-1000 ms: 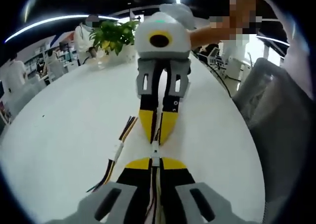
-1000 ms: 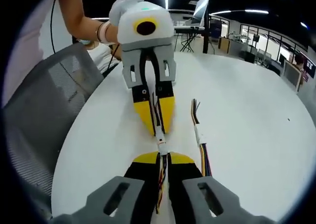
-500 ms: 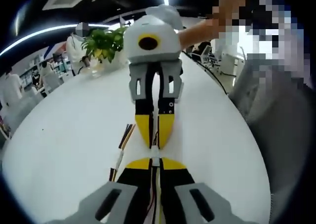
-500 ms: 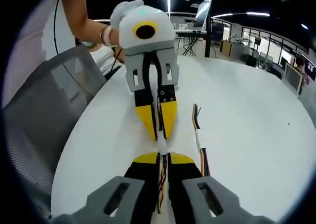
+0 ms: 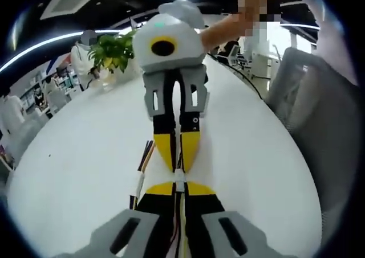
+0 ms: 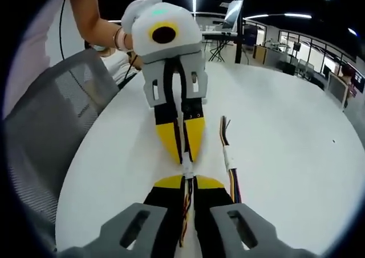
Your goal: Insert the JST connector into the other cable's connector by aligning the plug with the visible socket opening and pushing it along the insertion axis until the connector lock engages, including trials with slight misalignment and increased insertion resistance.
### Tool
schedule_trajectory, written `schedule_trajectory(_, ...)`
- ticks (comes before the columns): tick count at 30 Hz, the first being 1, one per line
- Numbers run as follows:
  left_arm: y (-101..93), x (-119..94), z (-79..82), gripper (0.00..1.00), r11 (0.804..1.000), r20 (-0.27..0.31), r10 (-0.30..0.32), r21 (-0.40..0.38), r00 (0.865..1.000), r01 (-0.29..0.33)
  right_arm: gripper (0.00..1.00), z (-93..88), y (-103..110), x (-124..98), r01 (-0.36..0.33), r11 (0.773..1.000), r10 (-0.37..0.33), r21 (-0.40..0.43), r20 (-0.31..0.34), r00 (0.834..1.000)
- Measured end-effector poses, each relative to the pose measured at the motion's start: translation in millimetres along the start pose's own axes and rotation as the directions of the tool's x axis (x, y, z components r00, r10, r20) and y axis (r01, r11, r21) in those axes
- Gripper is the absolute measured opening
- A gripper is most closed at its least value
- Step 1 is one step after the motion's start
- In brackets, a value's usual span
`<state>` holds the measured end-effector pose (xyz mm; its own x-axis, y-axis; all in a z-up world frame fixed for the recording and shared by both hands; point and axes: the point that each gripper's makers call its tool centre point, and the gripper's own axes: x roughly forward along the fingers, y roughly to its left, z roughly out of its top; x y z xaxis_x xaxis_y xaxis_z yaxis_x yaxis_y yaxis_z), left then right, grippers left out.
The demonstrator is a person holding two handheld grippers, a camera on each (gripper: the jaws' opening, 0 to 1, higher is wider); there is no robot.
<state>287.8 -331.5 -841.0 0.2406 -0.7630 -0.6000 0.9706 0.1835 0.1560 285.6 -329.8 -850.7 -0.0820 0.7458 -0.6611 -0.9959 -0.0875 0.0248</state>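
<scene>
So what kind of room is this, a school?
More likely an open office or lab: a big white table with a potted plant, a mesh office chair, and desks with a monitor behind.

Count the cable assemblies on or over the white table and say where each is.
3. One is clamped in the left hand-held gripper, one in the right hand-held gripper, their white connectors meeting between the tips. A spare cable lies on the table beside them.
</scene>
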Motion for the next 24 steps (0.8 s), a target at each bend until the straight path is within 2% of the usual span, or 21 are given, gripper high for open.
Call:
schedule_trajectory(9,16.0,-5.3,-3.2,0.0,0.999,0.017,0.027,-0.032,0.999,-0.026,0.03,5.5,-17.5,0.4,0.049,0.998,-0.051,0.032,0.034,0.998)
schedule_trajectory(15,15.9,-5.2,-5.7,0.0,0.998,0.021,0.012,-0.055,1.0,-0.011,0.03,6.3,-15.6,2.5,0.05,0.998,-0.051,0.04,0.038,0.998)
schedule_trajectory(19,13.0,-2.9,-9.4,0.0,0.999,0.017,-0.011,-0.044,1.0,0.012,0.04,5.5,-12.2,4.5,0.047,0.997,-0.048,0.054,0.034,0.998)
schedule_trajectory(24,12.0,-2.3,-9.4,0.0,0.997,0.028,-0.02,-0.076,0.999,0.022,0.04,5.2,-9.8,3.8,0.052,0.997,-0.054,0.059,0.035,0.998)
